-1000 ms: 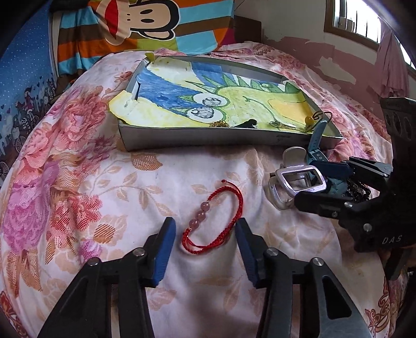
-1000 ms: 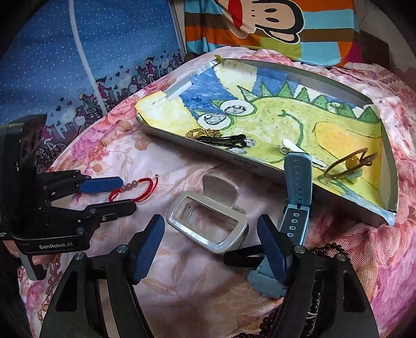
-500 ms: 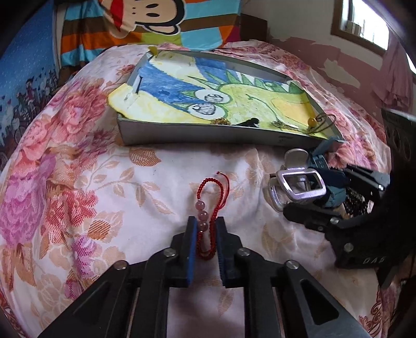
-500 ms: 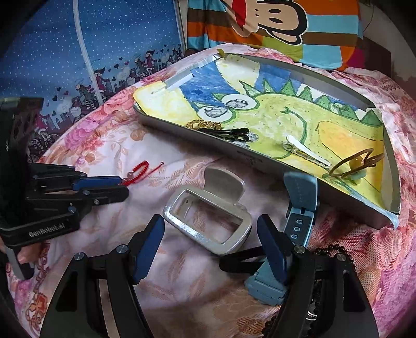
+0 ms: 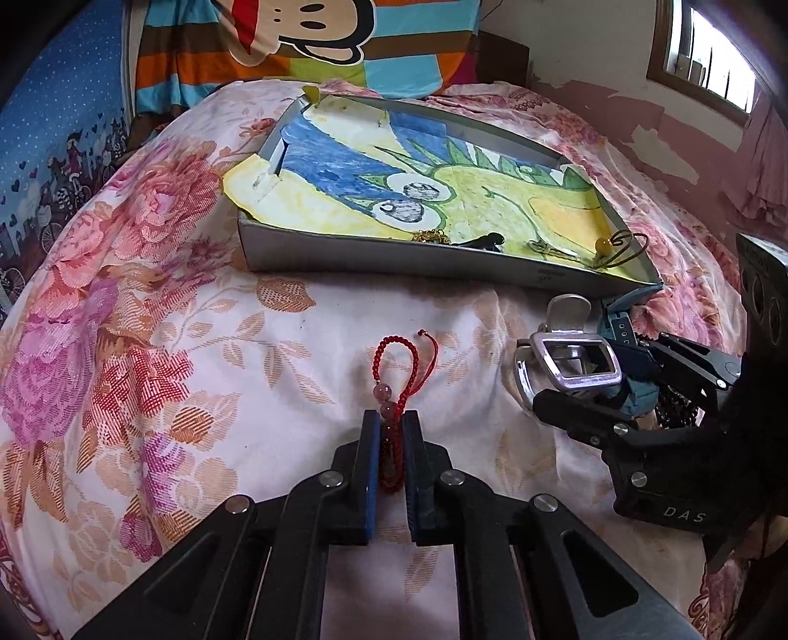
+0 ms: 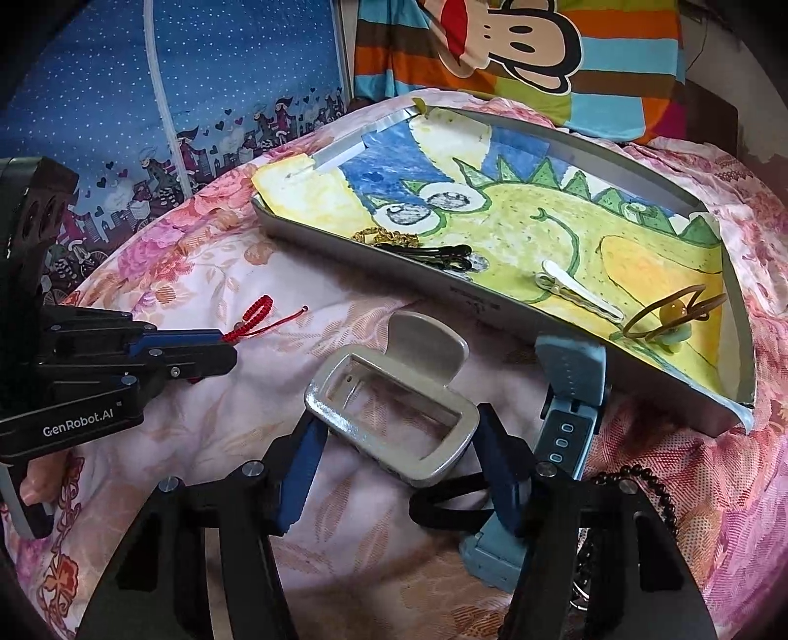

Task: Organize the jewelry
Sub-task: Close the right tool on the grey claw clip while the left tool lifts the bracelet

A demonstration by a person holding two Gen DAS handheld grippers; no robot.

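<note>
The left hand-held gripper (image 5: 391, 433) pinches the red bracelet (image 5: 394, 394) on open bed (image 5: 172, 369) well short of the tray's (image 5: 394, 268) near wall, while the right hand-held gripper (image 6: 394, 467) is spread around the silver frame (image 6: 394, 418) beside the watch strap (image 6: 571, 394).

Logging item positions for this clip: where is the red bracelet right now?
The red bracelet is pinched in the left hand-held gripper, low and central in the left wrist view, on the floral bedspread in front of the tray.

Home bedroom: floral bedspread (image 5: 147, 305), cartoon-monkey pillow (image 5: 305, 44), window (image 5: 709, 54), peeling wall (image 5: 615, 103).
</note>
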